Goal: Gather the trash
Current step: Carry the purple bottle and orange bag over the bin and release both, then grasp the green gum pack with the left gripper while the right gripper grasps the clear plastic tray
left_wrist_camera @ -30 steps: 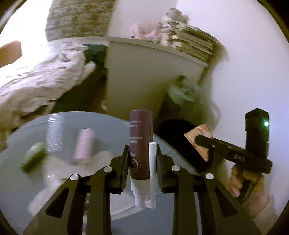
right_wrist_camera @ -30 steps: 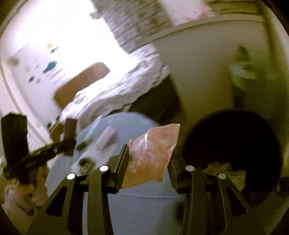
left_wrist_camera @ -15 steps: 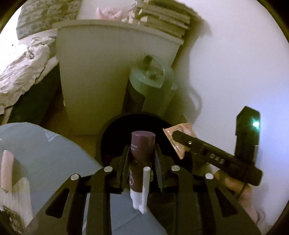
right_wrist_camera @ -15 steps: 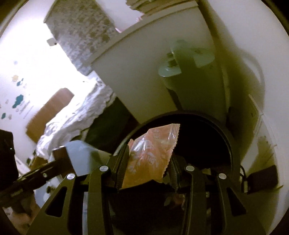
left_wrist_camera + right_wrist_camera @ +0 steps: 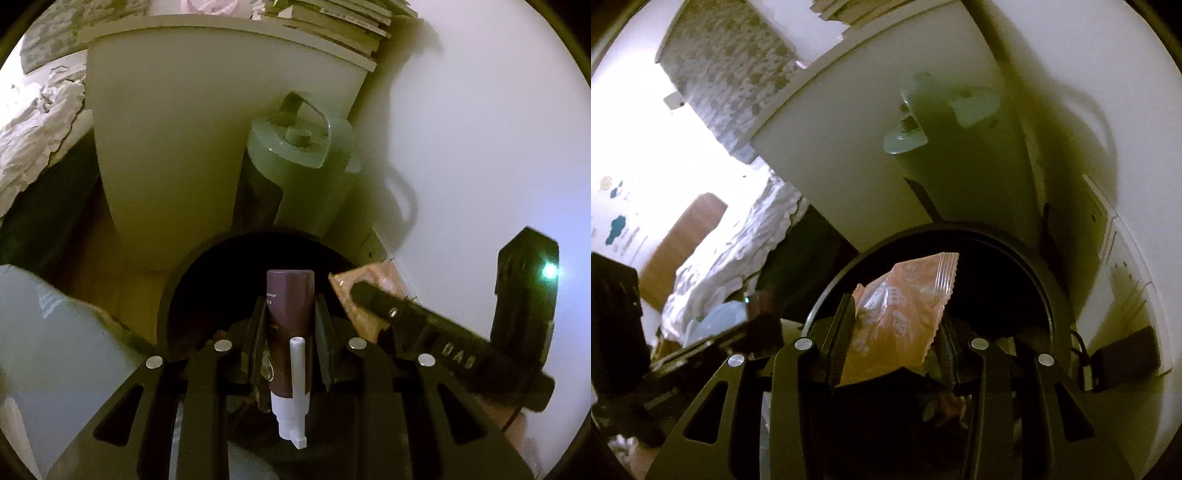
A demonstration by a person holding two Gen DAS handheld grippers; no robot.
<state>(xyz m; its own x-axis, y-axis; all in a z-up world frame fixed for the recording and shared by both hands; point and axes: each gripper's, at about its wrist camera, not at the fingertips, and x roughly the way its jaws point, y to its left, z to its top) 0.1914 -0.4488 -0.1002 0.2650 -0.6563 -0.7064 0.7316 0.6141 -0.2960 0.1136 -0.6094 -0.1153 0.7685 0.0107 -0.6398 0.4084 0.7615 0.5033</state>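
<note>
Both tools now over the bin — left tool clamping bottle, right tool wrapper.

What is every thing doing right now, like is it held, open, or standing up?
Left gripper: shut on the brown pump bottle.
Brown pump bottle: held, white pump end toward the camera, over the bin.
Right gripper: shut on the orange snack wrapper.
Orange snack wrapper: held, crinkled, over the bin.
Black trash bin: open, no lid.
Green rolled mat: rolled up, standing on end by the cabinet.
</note>
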